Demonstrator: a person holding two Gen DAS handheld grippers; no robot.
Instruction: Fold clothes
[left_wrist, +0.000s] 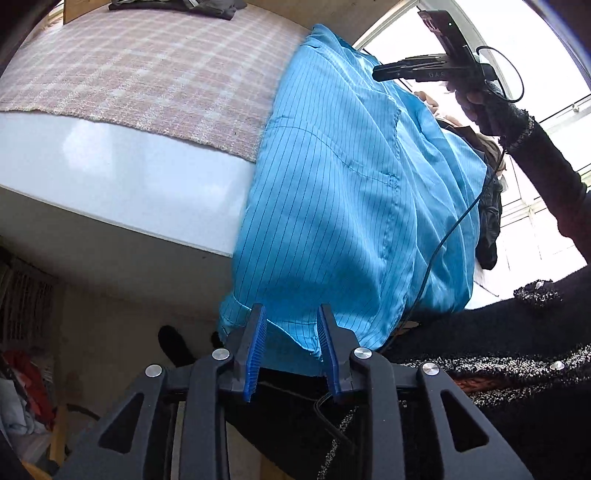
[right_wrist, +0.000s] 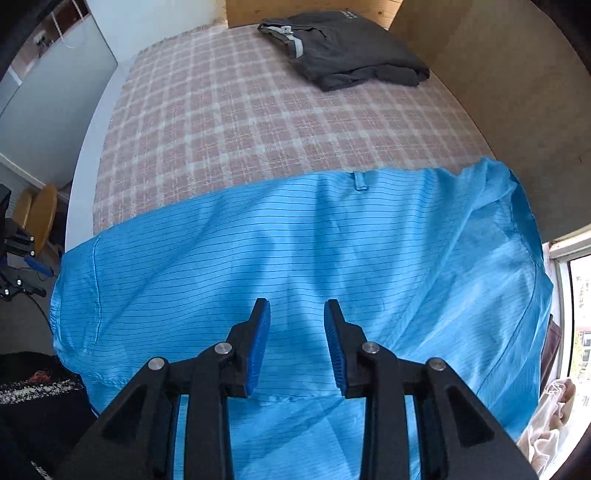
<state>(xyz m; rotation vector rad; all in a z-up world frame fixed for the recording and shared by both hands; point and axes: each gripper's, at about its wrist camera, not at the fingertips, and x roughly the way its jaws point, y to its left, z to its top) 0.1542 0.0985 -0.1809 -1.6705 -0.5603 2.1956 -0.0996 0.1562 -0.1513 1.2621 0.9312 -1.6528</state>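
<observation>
Blue pinstriped garment (right_wrist: 295, 258) lies spread across the near end of the table, w/ its near part hanging over the table edge toward the person; a small loop or tab shows at its far edge, approx 12 o'clock in the right wrist view. Same garment (left_wrist: 343, 192) in the left wrist view drapes from the tabletop down off the edge, pocket stitching visible. Right gripper (right_wrist: 297, 343) hovers over the middle of the cloth, blue pads spread apart, nothing between them. Left gripper (left_wrist: 291, 343) sits at the garment's hanging hem, pads apart w/ hem cloth in the gap; can't tell if they touch it. In the left wrist view the right gripper (left_wrist: 424, 70) shows at 1 o'clock, held by a hand in a dark knit sleeve (left_wrist: 546, 177), cable trailing down across the cloth. Under the garment: pink-and-white plaid cloth (right_wrist: 258, 122) covering the table; white table edge (left_wrist: 129, 173) bare on the left side. Folded dark grey garment (right_wrist: 343, 48) at 12 o'clock on the plaid, well apart from the blue one. Wooden panel (right_wrist: 498, 92) at 2 o'clock; window (right_wrist: 580, 314) at 3 o'clock
</observation>
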